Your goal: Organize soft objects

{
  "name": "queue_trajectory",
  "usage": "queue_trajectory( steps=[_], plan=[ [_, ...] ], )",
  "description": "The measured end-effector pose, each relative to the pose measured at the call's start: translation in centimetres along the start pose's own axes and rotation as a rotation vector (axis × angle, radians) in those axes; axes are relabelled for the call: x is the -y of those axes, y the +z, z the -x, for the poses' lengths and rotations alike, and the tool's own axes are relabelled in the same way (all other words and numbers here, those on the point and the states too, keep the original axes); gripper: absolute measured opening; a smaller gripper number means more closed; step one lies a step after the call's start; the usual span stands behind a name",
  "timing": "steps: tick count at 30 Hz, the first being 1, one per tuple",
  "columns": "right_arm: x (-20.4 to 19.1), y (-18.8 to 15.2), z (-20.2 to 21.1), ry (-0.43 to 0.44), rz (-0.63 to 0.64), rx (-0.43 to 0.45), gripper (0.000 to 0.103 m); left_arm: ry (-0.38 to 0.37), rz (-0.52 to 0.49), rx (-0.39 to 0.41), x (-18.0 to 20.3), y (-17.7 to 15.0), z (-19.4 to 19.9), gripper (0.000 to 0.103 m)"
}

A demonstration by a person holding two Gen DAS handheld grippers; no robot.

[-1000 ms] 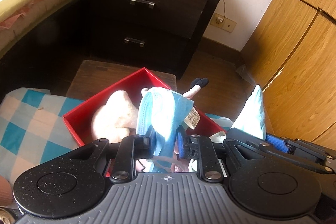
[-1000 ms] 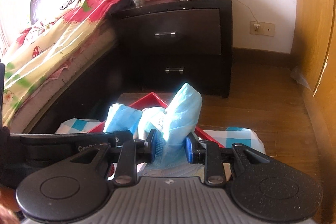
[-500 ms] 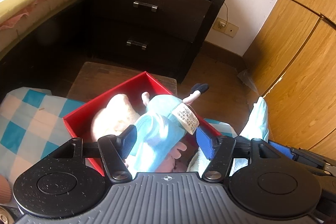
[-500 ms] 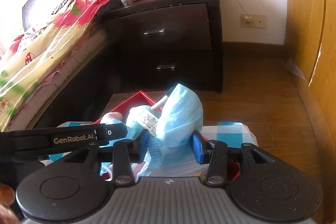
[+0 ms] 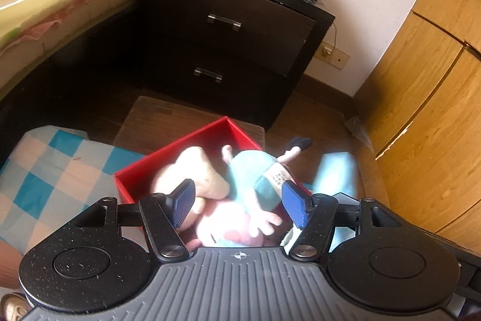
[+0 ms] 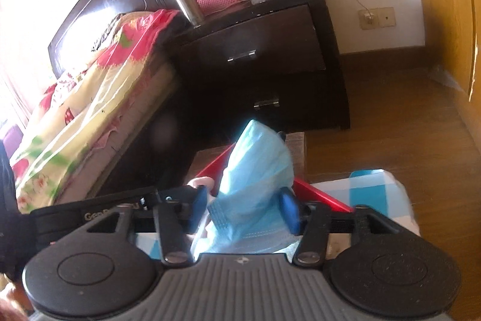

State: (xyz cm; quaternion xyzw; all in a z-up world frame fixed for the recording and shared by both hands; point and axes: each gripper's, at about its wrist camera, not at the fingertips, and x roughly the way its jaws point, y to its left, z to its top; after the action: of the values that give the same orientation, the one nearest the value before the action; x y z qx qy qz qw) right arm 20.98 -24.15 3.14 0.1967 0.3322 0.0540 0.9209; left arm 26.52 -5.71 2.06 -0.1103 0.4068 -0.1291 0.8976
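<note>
Left wrist view: the left gripper [image 5: 239,205] hangs tilted down over the red box [image 5: 168,163], pads spread with nothing between them; the blue mask it pinched a second ago is gone. A plush pig [image 5: 243,200] with an unreadable white tag lies in the box beside a cream plush [image 5: 195,170].

Right wrist view: "GenRobot.AI" lettering shows only partly. The right gripper [image 6: 245,211] is opening around the blue face mask [image 6: 255,182], pinched tight a second ago.
</note>
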Motion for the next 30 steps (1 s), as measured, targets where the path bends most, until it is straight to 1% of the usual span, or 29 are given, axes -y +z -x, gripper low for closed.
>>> queue_trajectory(
  steps=[2, 3, 4, 6, 8, 13, 17, 23, 30],
  plan=[
    [-0.2, 0.0, -0.1, -0.02, 0.004, 0.0, 0.043, 0.008, 0.003, 0.0, -0.2, 0.0, 0.1, 0.064],
    [-0.7, 0.0, -0.1, -0.054, 0.033, 0.005, 0.044, 0.008, 0.005, -0.001, -0.3, 0.0, 0.2, 0.064],
    [-1.0, -0.1, 0.1, -0.069, 0.057, 0.018, 0.044, 0.006, 0.005, -0.003, -0.5, 0.0, 0.3, 0.064],
    [-1.4, -0.2, 0.6, -0.071, 0.069, 0.042, 0.044, 0.01, 0.001, 0.002, -0.4, 0.0, 0.8, 0.064],
    [-1.7, -0.2, 1.0, -0.074, 0.077, 0.031, 0.044, 0.02, -0.01, 0.006, -0.3, -0.2, 1.3, 0.064],
    [-2.2, -0.5, 2.4, -0.168, 0.122, 0.057, 0.044, 0.038, -0.022, 0.017, -0.4, -0.5, 2.9, 0.064],
    [-2.0, -0.3, 3.5, -0.176, 0.099, 0.062, 0.044, 0.045, -0.03, 0.021, -0.3, -0.8, 4.0, 0.066],
    [-2.6, -0.5, 4.6, -0.2, 0.105, 0.062, 0.044, 0.062, -0.045, 0.028, -0.3, -1.4, 5.5, 0.067],
    [-3.8, -1.6, 5.9, -0.241, 0.159, 0.071, 0.044, 0.085, -0.068, 0.024, 0.0, -2.9, 6.9, 0.07]
  ],
)
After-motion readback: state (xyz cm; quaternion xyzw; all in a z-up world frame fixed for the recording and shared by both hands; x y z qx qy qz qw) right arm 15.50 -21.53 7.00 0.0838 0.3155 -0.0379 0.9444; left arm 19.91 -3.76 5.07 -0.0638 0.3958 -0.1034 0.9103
